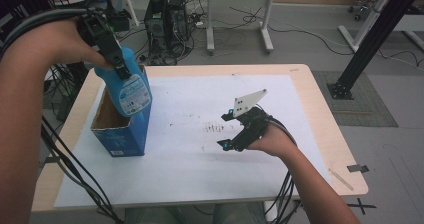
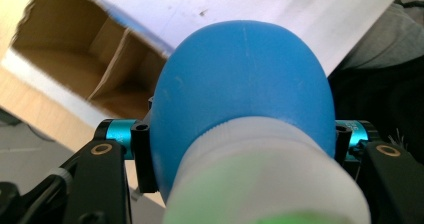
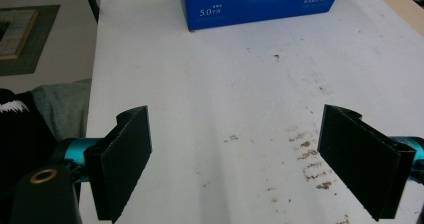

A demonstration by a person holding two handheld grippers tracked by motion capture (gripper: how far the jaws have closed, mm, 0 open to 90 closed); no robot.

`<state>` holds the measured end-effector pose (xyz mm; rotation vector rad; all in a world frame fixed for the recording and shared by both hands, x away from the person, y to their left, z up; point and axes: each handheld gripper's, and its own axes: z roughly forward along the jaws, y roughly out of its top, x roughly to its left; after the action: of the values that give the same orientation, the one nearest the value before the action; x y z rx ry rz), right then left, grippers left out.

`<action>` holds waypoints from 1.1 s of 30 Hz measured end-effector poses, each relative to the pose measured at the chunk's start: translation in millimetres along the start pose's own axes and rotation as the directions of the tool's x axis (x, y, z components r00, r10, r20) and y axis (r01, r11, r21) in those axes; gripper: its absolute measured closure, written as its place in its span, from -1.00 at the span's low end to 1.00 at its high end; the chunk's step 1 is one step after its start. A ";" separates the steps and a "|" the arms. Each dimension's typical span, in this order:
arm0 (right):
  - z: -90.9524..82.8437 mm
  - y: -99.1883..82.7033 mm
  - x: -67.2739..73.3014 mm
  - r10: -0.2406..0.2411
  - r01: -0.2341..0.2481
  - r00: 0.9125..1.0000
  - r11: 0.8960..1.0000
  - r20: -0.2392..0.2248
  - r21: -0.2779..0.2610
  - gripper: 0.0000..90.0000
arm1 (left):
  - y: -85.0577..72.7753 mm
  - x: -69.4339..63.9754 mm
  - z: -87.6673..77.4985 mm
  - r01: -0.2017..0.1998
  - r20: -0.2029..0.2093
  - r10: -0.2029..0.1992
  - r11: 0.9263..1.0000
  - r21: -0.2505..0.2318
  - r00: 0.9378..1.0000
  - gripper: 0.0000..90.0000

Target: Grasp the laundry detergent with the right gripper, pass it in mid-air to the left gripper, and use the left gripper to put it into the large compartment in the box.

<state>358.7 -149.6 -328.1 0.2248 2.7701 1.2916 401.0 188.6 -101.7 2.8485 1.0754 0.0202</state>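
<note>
A blue bottle (image 1: 127, 89) with a white label hangs over the open top of a blue cardboard box (image 1: 122, 134) at the table's left. My left gripper (image 1: 117, 66) is shut on the bottle near its neck. In the left gripper view the bottle's rounded blue body (image 2: 245, 84) sits between the jaws, its white cap end (image 2: 265, 184) nearest the camera, and the box's brown inside (image 2: 85, 59) lies below. My right gripper (image 1: 226, 130) rests open at mid-table, facing the box (image 3: 260, 4), with nothing between its fingers (image 3: 125, 159).
A white sheet (image 1: 200, 134) covers the wooden table (image 1: 320, 104) and carries brown stains (image 3: 310, 159) near the right gripper. Computer towers (image 1: 165, 24), cables and a second table's legs stand on the floor beyond the far edge. A black frame post (image 1: 370, 39) rises at the right.
</note>
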 end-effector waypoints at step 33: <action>0.2 -1.0 2.4 0.016 -0.015 1.000 1.000 0.022 -0.002 -0.71 | -31.5 54.4 28.5 0.070 -0.050 -0.068 0.997 0.045 0.996 -0.15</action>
<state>356.3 -149.7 -329.0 0.2593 2.7545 1.2868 422.5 245.6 -134.2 2.8640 1.1982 0.0597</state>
